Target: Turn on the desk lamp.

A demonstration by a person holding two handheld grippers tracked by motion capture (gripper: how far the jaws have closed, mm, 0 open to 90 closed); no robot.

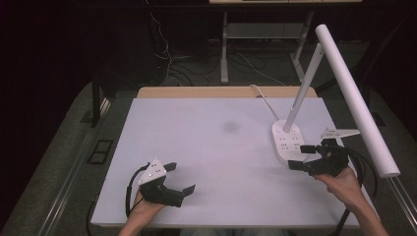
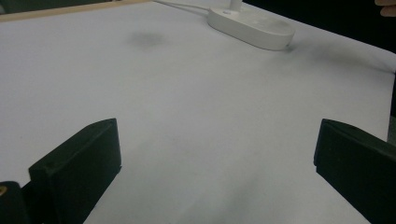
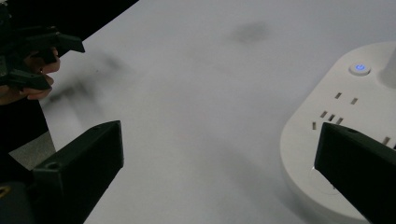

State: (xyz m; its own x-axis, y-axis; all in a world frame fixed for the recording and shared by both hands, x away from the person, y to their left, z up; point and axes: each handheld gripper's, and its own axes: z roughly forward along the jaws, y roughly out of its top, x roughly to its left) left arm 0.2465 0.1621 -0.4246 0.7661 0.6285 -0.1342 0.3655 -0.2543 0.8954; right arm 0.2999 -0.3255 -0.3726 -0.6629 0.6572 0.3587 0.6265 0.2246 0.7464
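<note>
While the left gripper (image 1: pixel 181 178) rests at the near-left corner of the white table (image 1: pixel 216 147), its jaws stand wide apart with nothing between them, and bare tabletop lies ahead of it. From this gripper, the lamp base (image 1: pixel 287 141) lies at about 2 o'clock, well apart. The base is an oval white block with sockets and a lit blue button (image 3: pixel 360 68); its long axis runs roughly from 12 to 6 o'clock in the high view, with the lamp stem (image 1: pixel 305 88) rising from its far end. The right gripper (image 1: pixel 304 156) is released as well, jaws spread, and sits just beside the near end of the base, at about 5 o'clock from it. The right hand is therefore the nearer one for any contact with the base.
</note>
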